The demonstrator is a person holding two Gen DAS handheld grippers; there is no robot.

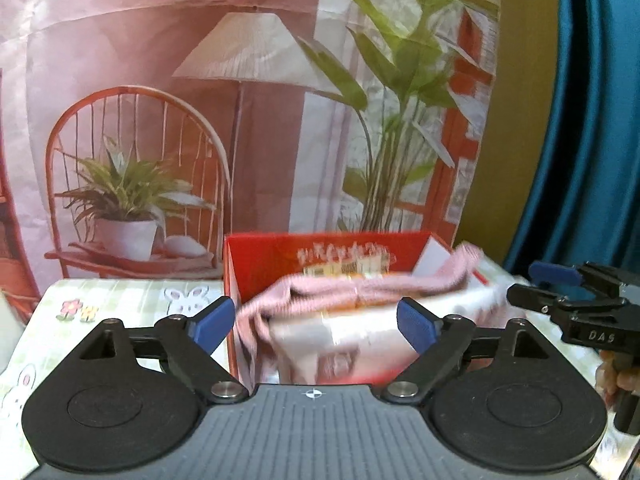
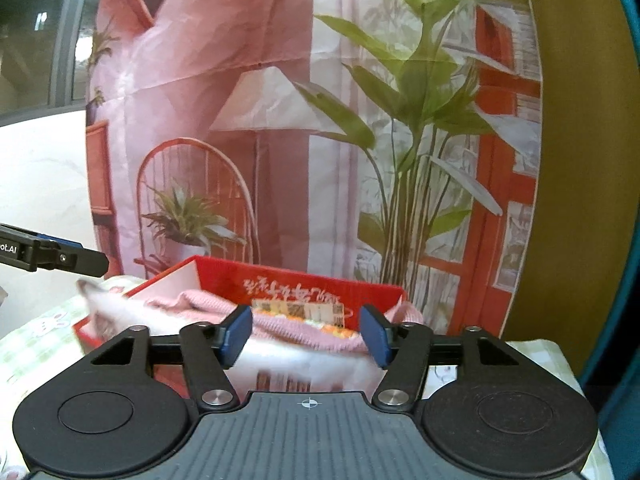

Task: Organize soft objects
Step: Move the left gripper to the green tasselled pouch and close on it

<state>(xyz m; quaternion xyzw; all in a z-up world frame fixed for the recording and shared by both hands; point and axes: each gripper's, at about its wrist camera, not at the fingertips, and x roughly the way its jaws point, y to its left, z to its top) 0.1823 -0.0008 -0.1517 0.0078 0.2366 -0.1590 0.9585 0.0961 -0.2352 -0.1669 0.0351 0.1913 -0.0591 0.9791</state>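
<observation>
A red cardboard box [image 1: 264, 258] stands on the table, with a pink knitted cloth [image 1: 320, 292] draped over its near rim and a white fluffy soft thing [image 1: 360, 332] blurred below it. My left gripper [image 1: 316, 322] is open and empty just in front of the box. The right gripper [image 1: 560, 288] shows at the right edge. In the right wrist view the same box [image 2: 304, 280] holds the pink cloth [image 2: 296, 324] and the white soft thing [image 2: 120, 316]. My right gripper [image 2: 306, 336] is open and empty before it.
The table has a green checked cloth with rabbit prints [image 1: 132, 300]. A printed backdrop of a lamp, chair and plants [image 1: 240, 120] hangs right behind the box. A blue curtain [image 1: 592, 120] hangs at the right. The left gripper's tip [image 2: 60, 256] enters the right wrist view.
</observation>
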